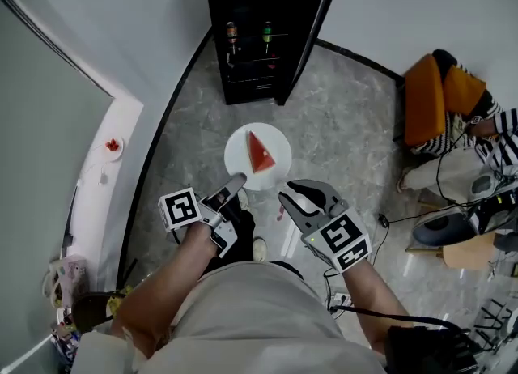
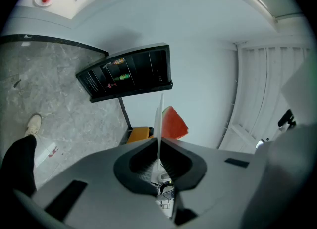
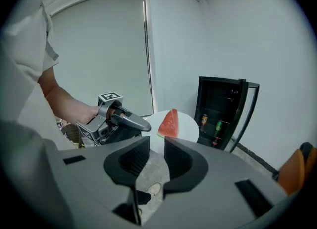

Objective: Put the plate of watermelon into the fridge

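Note:
A white plate carries a red watermelon wedge and hangs above the grey stone floor in front of me. My left gripper is shut on the plate's near rim. In the left gripper view the plate stands edge-on between the jaws, with the watermelon beyond it. My right gripper is beside the plate's near right edge, open and holding nothing. It looks at the plate, the wedge and the left gripper. The black fridge stands ahead with its door swung open.
Two bottles stand on a fridge shelf. A seated person in a striped top and an orange chair are at the right, with cables and gear on the floor. A small dish lies on the left ledge.

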`<move>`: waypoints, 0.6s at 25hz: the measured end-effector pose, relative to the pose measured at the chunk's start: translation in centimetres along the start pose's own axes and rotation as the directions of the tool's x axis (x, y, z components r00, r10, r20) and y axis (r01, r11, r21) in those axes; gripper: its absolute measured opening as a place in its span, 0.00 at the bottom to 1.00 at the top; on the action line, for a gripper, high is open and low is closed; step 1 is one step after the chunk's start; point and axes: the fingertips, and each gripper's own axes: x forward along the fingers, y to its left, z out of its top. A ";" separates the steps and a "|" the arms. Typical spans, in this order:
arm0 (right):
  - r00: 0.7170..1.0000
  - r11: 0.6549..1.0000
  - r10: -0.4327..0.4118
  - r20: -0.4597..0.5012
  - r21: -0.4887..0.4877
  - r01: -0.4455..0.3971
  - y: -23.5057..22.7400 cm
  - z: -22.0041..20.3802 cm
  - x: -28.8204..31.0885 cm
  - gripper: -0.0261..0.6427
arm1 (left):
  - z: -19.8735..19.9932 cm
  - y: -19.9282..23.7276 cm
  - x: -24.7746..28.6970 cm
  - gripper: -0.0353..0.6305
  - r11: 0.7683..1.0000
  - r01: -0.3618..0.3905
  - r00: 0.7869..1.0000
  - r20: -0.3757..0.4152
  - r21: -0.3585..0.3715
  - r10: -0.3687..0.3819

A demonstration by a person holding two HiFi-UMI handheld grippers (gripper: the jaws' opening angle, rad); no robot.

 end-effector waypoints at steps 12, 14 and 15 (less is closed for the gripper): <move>0.999 0.997 -0.049 -0.023 0.066 0.050 -10.2 5.7 7.8 0.17 | 11.6 1.2 10.3 0.09 0.999 0.002 0.999 -0.050 0.035 0.000; 0.998 0.996 -0.053 -0.031 0.067 0.054 -11.4 6.2 8.7 0.17 | 13.0 1.7 11.4 0.09 0.998 -0.017 0.999 -0.045 0.056 0.020; 0.998 0.997 -0.048 -0.040 0.066 0.051 -12.4 6.4 9.7 0.17 | 14.1 2.1 12.3 0.09 0.998 -0.023 0.999 -0.036 0.051 0.024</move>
